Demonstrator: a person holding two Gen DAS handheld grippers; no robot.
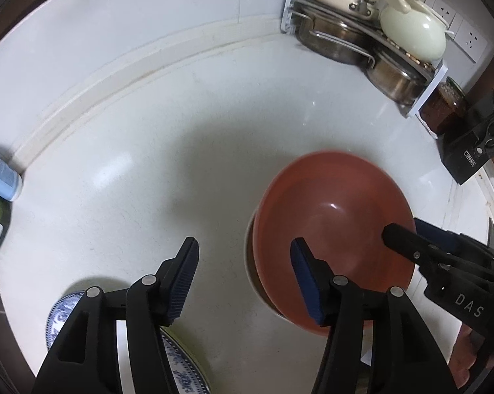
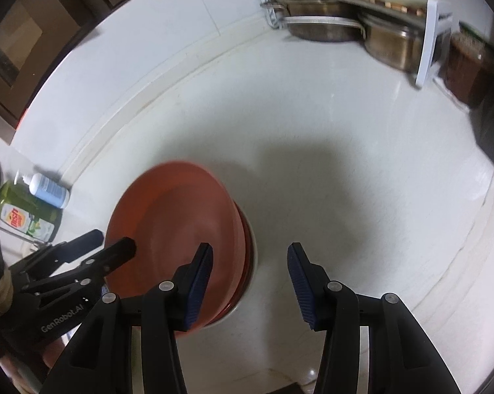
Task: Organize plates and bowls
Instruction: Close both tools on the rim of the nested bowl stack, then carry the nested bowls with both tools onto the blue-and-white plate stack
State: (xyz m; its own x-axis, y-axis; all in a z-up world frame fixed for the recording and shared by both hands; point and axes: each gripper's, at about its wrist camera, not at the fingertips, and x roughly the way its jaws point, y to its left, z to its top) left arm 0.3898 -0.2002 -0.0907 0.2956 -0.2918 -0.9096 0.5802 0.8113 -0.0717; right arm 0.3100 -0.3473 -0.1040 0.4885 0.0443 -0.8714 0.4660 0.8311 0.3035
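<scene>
A red bowl (image 1: 332, 216) sits slightly askew on top of a stack; a darker red bowl (image 2: 245, 246) and a white bowl (image 2: 254, 249) show beneath it. Its far rim is blurred. My left gripper (image 1: 243, 279) is open, its right finger over the bowl's left rim and its left finger over the counter. My right gripper (image 2: 250, 282) is open too, with its left finger over the bowl's right side. Each gripper shows in the other's view, the right gripper (image 1: 407, 229) and the left gripper (image 2: 115, 241), both straddling the rim. A blue-patterned plate (image 1: 61, 315) lies under my left gripper.
A rack (image 1: 434, 75) of steel pots and cream pots stands in the back right corner, with a dark jar (image 1: 443, 105) and a black knife block (image 1: 473, 151) beside it. A pump bottle (image 2: 48, 190) and green dish soap (image 2: 27, 216) stand at the left wall.
</scene>
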